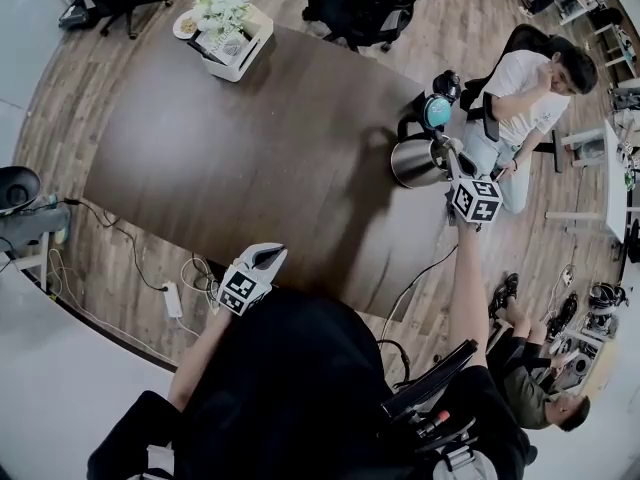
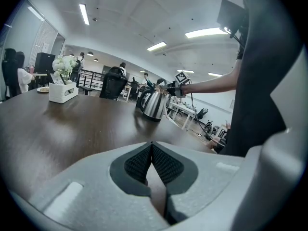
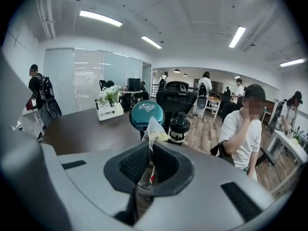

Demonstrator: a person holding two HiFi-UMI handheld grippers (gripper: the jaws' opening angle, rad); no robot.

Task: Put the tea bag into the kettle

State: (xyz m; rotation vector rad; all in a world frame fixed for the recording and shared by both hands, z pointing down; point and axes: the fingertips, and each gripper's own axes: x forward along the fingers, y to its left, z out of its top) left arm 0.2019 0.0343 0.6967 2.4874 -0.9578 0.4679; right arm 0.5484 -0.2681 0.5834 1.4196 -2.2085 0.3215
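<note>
Right jaws: the right gripper [image 3: 150,150] is pinched almost closed, its 2 pads clamping the tea bag [image 3: 156,131].
Tea bag: its pale, crumpled top sticks out past the jaw tips; the rest runs back between the pads.
Right arm: the bare forearm [image 1: 468,288] is stretched forward along the table's right edge, with the gripper raised at the level of the kettle's top.
Kettle: the steel kettle [image 1: 416,162] stands at the right edge of the table [image 1: 260,138], just beside the right gripper's tips. Whether the bag is over its opening I cannot tell.
Beyond the bag: a teal round lid [image 3: 147,114] and a black bottle [image 3: 179,127] are near the table's far right corner.
Left jaws: the left gripper [image 2: 152,148] is closed with its pads meeting and nothing between them.
Left hand: it is held low at the table's near edge, well apart from the kettle and pointing across the tabletop.
Far left corner: a white box of flowers [image 1: 236,40].
</note>
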